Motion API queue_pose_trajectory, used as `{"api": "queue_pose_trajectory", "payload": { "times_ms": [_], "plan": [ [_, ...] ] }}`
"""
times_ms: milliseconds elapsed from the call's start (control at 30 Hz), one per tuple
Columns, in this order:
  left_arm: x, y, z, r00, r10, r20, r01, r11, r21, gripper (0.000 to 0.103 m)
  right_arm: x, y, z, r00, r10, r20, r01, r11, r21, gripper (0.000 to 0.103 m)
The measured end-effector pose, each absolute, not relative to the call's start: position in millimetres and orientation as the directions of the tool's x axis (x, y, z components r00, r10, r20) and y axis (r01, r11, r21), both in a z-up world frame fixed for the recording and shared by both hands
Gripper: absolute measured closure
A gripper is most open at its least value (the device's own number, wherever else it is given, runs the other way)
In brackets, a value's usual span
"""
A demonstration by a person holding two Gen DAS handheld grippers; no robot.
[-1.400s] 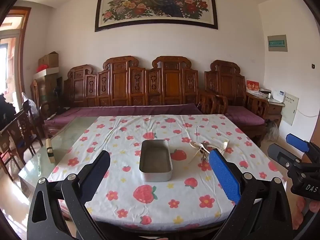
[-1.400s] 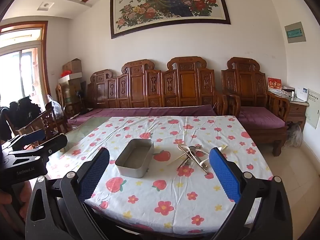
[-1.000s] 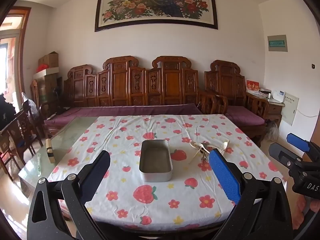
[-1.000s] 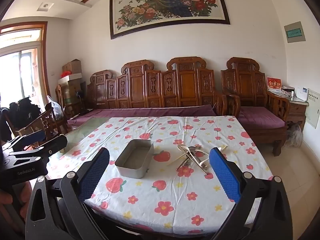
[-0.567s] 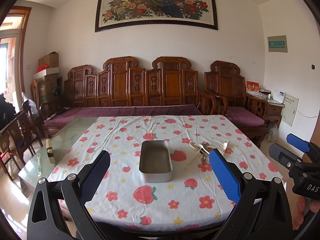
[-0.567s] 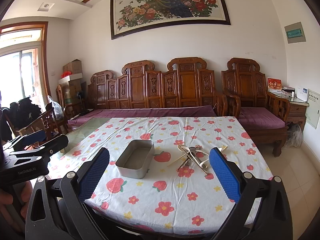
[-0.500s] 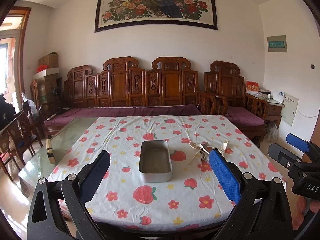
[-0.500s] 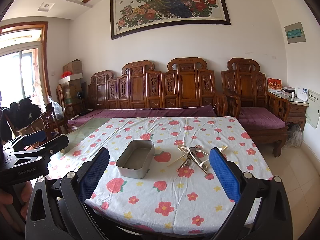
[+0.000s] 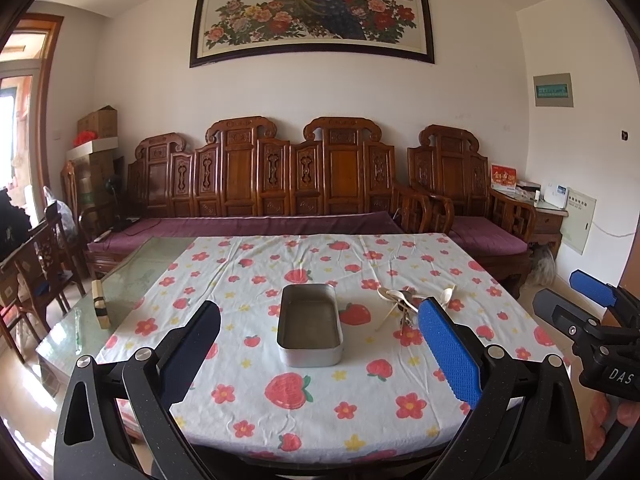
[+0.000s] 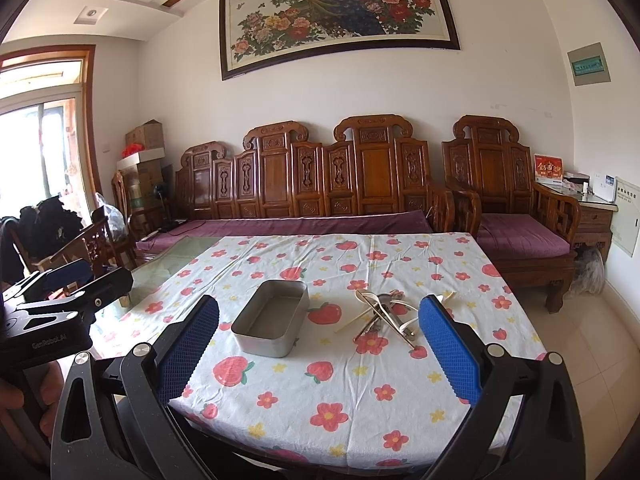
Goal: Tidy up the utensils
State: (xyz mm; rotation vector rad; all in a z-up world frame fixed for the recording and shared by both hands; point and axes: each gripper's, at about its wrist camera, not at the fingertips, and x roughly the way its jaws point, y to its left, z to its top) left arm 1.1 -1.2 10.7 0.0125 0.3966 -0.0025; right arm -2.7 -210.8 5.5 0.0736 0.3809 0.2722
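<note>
A grey metal tin (image 9: 310, 330) lies empty on the strawberry-print tablecloth (image 9: 312, 396); it also shows in the right wrist view (image 10: 271, 323). A heap of utensils (image 9: 404, 307), spoons and light-coloured sticks, lies just right of the tin; the heap shows in the right wrist view too (image 10: 384, 314). My left gripper (image 9: 320, 344) is open and empty, held before the table's near edge. My right gripper (image 10: 320, 338) is open and empty, also short of the table. Each gripper shows at the edge of the other's view.
A carved wooden sofa (image 9: 280, 184) with purple cushions stands behind the table. A wooden armchair (image 10: 516, 208) stands at the right. Bare glass tabletop (image 9: 132, 276) with a small block (image 9: 99, 309) lies left of the cloth. Chairs stand at the far left (image 9: 36, 264).
</note>
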Motion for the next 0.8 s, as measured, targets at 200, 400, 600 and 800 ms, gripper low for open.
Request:
{"api": "queue_pose_trajectory", "payload": {
  "times_ms": [200, 400, 600, 800],
  "plan": [
    [1.1, -2.8, 15.7, 0.924, -0.004, -0.383, 0.008, 1.000, 0.010, 0.007, -1.5, -209.0, 7.7, 0.893, 0.276, -0.356, -0.249, 0.961, 0.122, 0.003],
    [1.1, -3.7, 16.8, 0.924, -0.004, -0.381, 0.008, 1.000, 0.010, 0.007, -1.2, -209.1, 8.0, 0.892, 0.277, -0.357, -0.249, 0.961, 0.122, 0.003],
    [0.7, -3.7, 16.4, 0.925, -0.003, -0.381, 0.008, 1.000, 0.011, 0.007, -1.9, -210.4, 8.0, 0.893, 0.276, -0.356, -0.248, 0.961, 0.123, 0.003],
    [0.2, -3.6, 15.7, 0.925, -0.004, -0.380, 0.009, 1.000, 0.010, 0.007, -1.9, -210.4, 7.7, 0.893, 0.277, -0.355, -0.249, 0.961, 0.124, 0.003]
  ]
}}
